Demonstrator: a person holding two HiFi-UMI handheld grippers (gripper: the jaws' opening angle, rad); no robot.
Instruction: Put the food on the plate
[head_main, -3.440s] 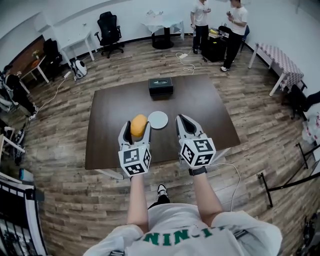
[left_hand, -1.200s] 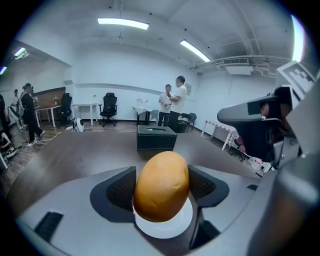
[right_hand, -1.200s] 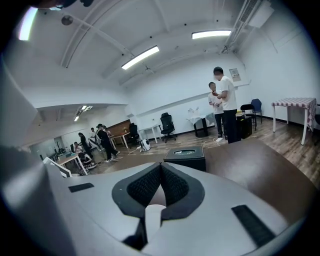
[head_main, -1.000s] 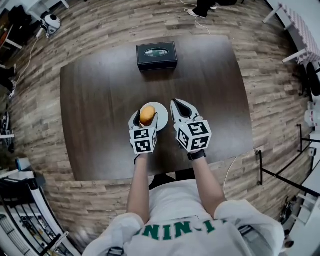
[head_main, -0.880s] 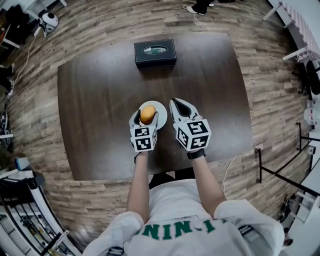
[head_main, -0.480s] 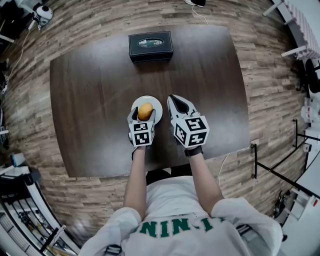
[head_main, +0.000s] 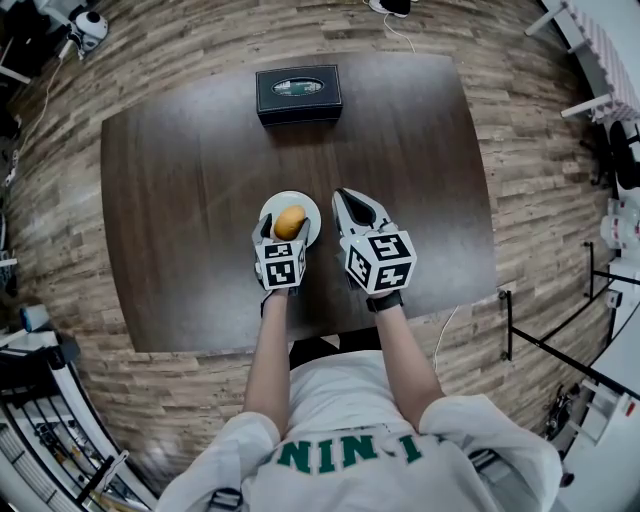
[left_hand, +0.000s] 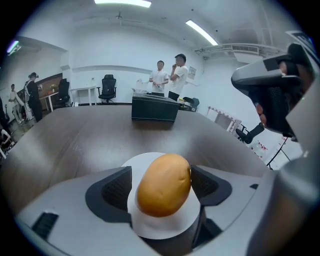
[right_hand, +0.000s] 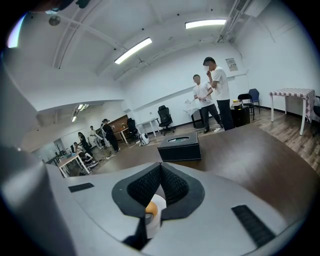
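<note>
A golden-brown oval piece of food (head_main: 290, 222) lies on a small white plate (head_main: 310, 207) near the middle of the dark table (head_main: 180, 170). My left gripper (head_main: 287, 227) straddles the food (left_hand: 165, 184), and its jaws are opening. The left pad (left_hand: 116, 189) stands clear of the food, with white plate (left_hand: 146, 161) showing in the gap; the right pad sits close beside it. My right gripper (head_main: 346, 196) hovers just right of the plate, shut with nothing in it (right_hand: 160, 167). Below its tips show the food (right_hand: 150, 209) and plate (right_hand: 158, 202).
A black box (head_main: 298, 93) stands at the table's far edge, straight beyond the plate (left_hand: 154, 109). People stand past the table in the room (right_hand: 212, 92). Chairs and desks line the far wall.
My left gripper carried the food over the plate and lowered it there. Its jaws have spread, and the food now rests on the plate. The right gripper stayed alongside.
</note>
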